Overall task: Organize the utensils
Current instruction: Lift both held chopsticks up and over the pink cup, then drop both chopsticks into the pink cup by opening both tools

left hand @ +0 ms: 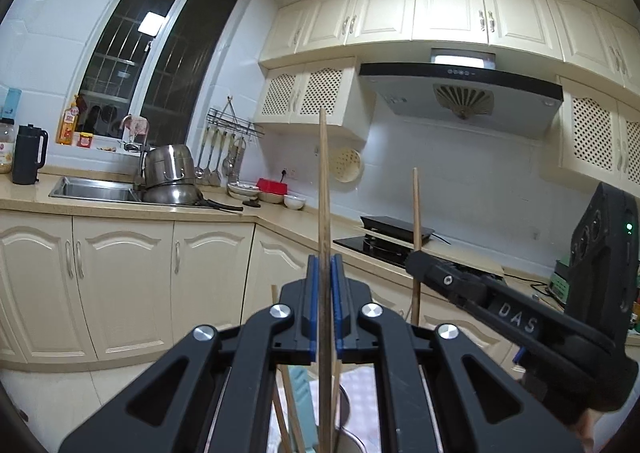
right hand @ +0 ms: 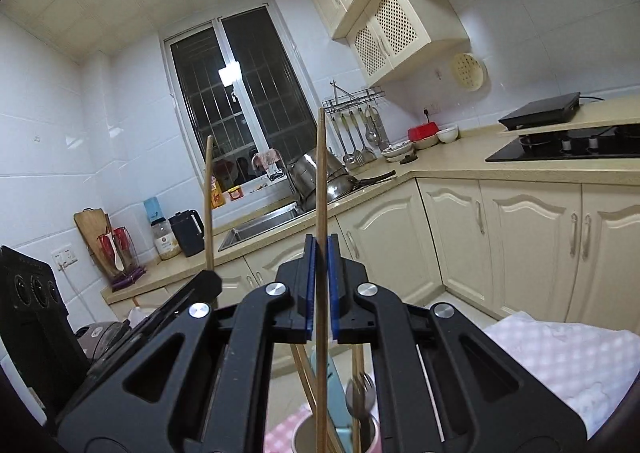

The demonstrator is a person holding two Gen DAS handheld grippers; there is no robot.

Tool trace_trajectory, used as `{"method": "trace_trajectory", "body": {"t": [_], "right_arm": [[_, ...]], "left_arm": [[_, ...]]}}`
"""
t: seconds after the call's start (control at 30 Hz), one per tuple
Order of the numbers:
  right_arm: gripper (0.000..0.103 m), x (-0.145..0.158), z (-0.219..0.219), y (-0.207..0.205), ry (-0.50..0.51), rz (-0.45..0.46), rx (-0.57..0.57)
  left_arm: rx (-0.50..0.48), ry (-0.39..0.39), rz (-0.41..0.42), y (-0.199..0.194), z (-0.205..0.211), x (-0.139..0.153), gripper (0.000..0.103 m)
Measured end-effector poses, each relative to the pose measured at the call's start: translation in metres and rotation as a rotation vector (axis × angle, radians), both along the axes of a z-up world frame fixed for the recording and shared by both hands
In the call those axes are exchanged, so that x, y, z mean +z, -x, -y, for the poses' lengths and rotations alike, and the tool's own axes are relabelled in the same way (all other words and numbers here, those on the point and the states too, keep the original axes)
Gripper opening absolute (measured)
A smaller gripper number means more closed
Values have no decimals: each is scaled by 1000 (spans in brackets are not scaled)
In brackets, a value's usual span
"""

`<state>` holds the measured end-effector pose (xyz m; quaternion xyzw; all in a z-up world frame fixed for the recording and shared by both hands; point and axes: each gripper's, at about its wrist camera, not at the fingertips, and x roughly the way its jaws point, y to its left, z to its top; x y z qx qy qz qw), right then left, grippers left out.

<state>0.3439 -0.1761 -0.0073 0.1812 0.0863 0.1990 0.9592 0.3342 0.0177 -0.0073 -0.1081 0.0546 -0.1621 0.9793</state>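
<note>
Left tongs (left hand: 325, 277) are pinching one upright wooden chopstick (left hand: 323, 189) tight between the blue pads. Right tongs (right hand: 321, 253) are doing the same with a second chopstick (right hand: 320, 181). Both sticks are standing above the utensil cup (right hand: 304, 431) holding more chopsticks and a spoon (right hand: 360, 397). Kitchen counter (left hand: 120, 207) is sitting behind.

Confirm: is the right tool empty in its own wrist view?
No: the right tool is shut on an upright wooden chopstick, clamped between its blue pads above the utensil cup.
</note>
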Motion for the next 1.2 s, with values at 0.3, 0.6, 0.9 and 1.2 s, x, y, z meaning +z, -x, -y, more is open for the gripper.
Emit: {"method": "trace_trajectory", "body": {"t": [0.3, 0.6, 0.9, 1.2], "right_arm": [[6, -26, -16, -14, 34, -5, -17], [7, -48, -18, -20, 68, -76, -2], [90, -41, 23, 5, 35, -117, -97], [97, -35, 63, 30, 41, -245, -149]], "left_arm": [[24, -8, -36, -28, 11, -34, 6], [17, -22, -75, -32, 16, -58, 6], [45, -15, -71, 0, -4, -45, 82], [69, -113, -139, 35, -1, -27, 98]]}}
